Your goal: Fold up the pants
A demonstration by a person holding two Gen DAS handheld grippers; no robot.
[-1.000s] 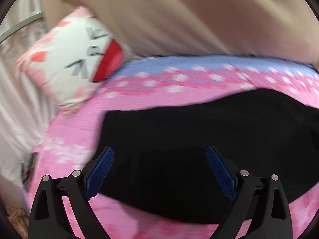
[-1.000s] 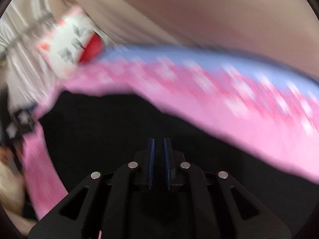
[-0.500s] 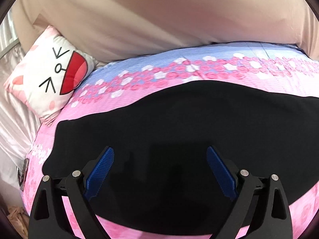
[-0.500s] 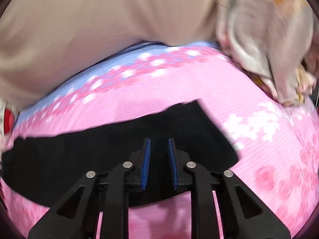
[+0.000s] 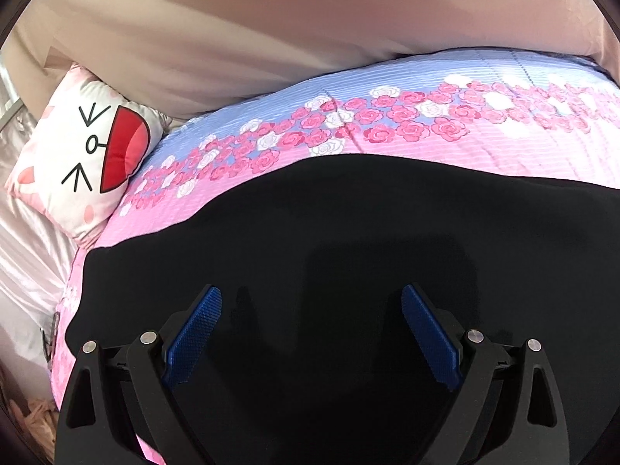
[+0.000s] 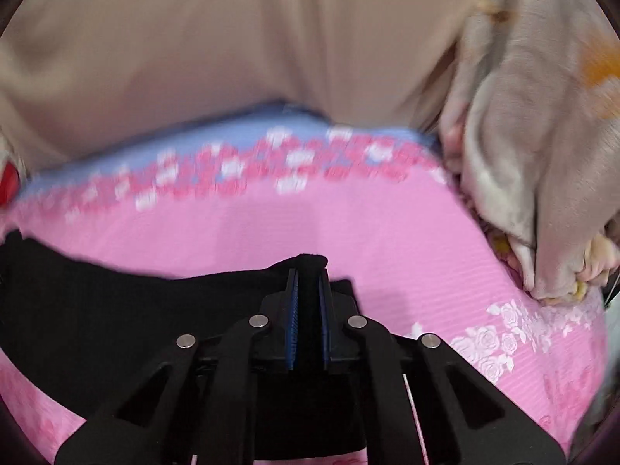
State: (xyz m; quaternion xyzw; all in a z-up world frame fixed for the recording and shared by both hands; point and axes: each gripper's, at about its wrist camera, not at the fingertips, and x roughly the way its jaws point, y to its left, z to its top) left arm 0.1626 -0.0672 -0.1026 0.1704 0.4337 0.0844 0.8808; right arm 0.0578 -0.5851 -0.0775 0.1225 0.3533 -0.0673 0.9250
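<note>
Pinching black pants (image 6: pixel 116 310), closing right gripper (image 6: pixel 308 275), left gripper (image 5: pixel 312 302) spread, cat pillow (image 5: pixel 81 155)

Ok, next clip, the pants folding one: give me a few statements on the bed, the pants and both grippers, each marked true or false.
1. The left gripper has its jaws spread wide over the black pants. True.
2. The right gripper is clear of the fabric. False: black fabric bunches up between its narrow jaws, which are closing.
3. The pants lie on a plain white sheet. False: they lie on a pink bedspread with a rose print and a blue band.
4. A cat-face pillow sits at the bed's left end in the left wrist view. True.
5. The pillow lies on top of the pants. False: it is apart from them.
</note>
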